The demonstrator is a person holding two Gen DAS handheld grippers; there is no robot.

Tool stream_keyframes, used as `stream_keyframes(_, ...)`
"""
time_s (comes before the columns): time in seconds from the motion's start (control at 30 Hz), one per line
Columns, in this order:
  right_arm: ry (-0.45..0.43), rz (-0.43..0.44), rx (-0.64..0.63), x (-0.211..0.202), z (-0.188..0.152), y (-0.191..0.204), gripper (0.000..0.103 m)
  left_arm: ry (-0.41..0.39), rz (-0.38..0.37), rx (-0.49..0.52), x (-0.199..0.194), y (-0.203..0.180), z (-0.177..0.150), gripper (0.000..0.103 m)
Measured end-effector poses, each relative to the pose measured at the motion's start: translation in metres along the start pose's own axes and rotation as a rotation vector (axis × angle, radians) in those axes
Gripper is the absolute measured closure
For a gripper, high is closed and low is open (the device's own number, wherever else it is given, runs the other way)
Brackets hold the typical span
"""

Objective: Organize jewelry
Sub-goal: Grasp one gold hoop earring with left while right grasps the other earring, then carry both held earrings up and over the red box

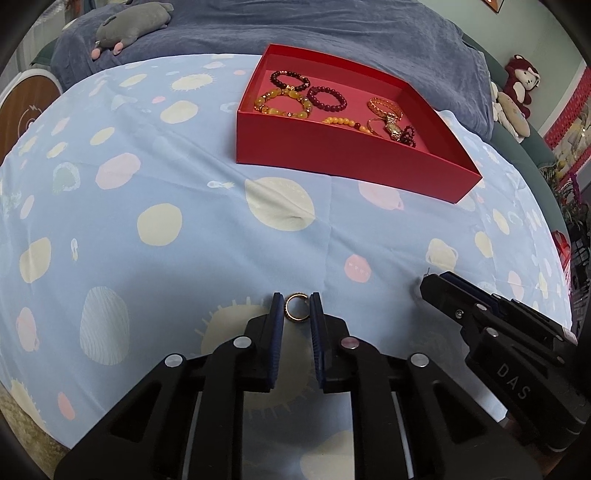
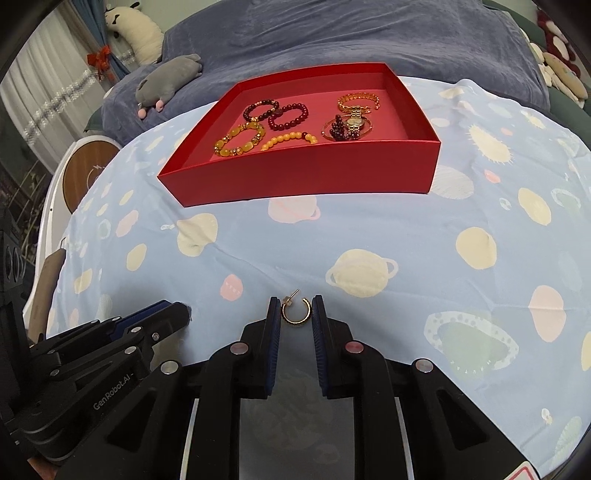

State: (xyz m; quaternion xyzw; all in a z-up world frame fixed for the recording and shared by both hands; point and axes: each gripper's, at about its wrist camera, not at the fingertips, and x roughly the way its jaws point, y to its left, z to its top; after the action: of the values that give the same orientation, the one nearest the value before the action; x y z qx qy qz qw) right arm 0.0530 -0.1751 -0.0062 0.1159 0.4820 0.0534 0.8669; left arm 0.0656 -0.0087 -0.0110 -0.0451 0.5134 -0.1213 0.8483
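My left gripper is shut on a small gold ring, held between its blue pads just above the bedsheet. My right gripper is shut on a gold hoop earring with a post sticking up. Each gripper also shows in the other's view: the right one at the lower right, the left one at the lower left. A red open box lies farther back on the sheet; it also shows in the right wrist view. It holds several bead bracelets and gold bracelets.
The light blue spotted sheet covers the bed. A dark blue blanket lies behind the box with a grey plush toy on it. A red and white plush sits at the far right. A round wooden stand is at the left.
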Motion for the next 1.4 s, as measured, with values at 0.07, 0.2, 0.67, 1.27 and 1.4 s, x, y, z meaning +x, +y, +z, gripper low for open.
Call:
stream_keyframes(0.07, -0.005, 0.005, 0.004, -0.004, -0.001, -0.001, 0.087, -0.001, -0.006, -0.007, -0.003, 0.001, 0.000, 0.089)
stream_keyframes(0.2, -0.022, 0.018, 0.013, -0.015, -0.002, -0.001, 0.087, -0.015, -0.012, -0.010, -0.013, 0.001, -0.001, 0.090)
stream_keyframes(0.67, -0.087, 0.034, 0.025, -0.049, 0.000, -0.005, 0.087, -0.071, -0.042, -0.007, -0.048, -0.008, 0.009, 0.090)
stream_keyframes(1.27, -0.168, 0.040, 0.006, -0.063, 0.045, -0.009, 0.087, -0.154, -0.072, 0.026, -0.065, -0.030, 0.069, 0.090)
stream_keyframes(1.4, -0.186, 0.047, 0.001, -0.060, 0.064, -0.011, 0.087, -0.175, -0.076, 0.035, -0.063, -0.036, 0.093, 0.090)
